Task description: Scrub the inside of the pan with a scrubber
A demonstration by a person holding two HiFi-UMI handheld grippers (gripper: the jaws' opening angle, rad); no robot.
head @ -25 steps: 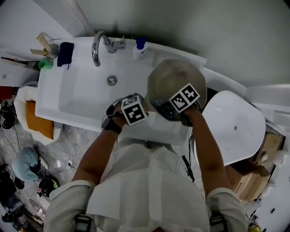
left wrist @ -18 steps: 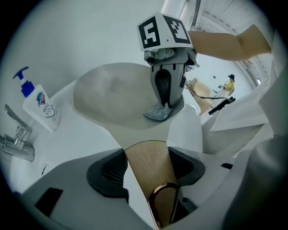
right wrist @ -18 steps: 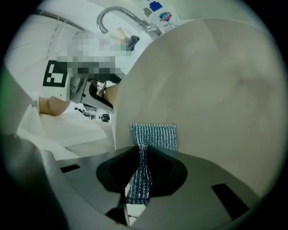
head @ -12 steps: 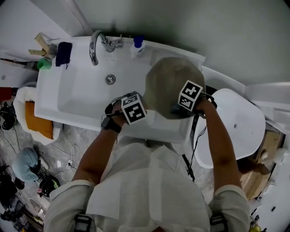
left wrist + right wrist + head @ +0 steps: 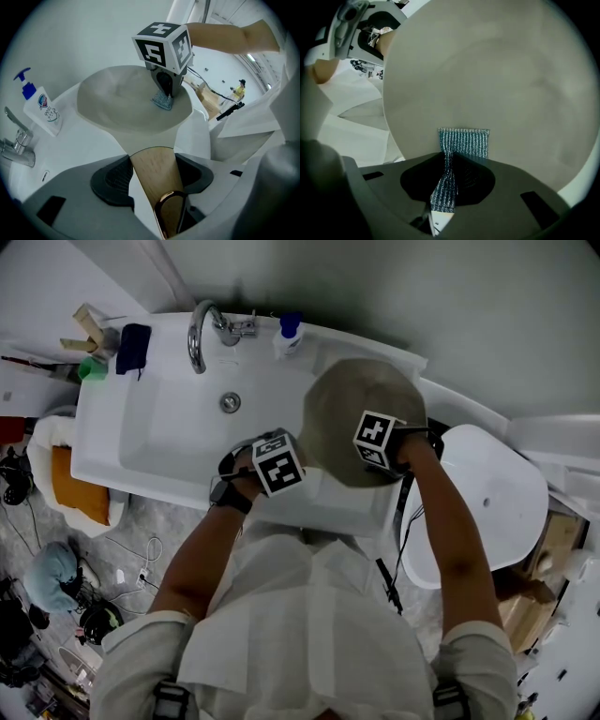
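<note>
Pan: tilted over the right end of the sink. We brace it with the left claw clamped on its wooden handle. Scrubber: pinched in the nearly closed right claw, pressed against the pan's inside for scrubbing.

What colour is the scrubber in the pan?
The scrubber is teal with silvery stripes, clearest in the right gripper view.
</note>
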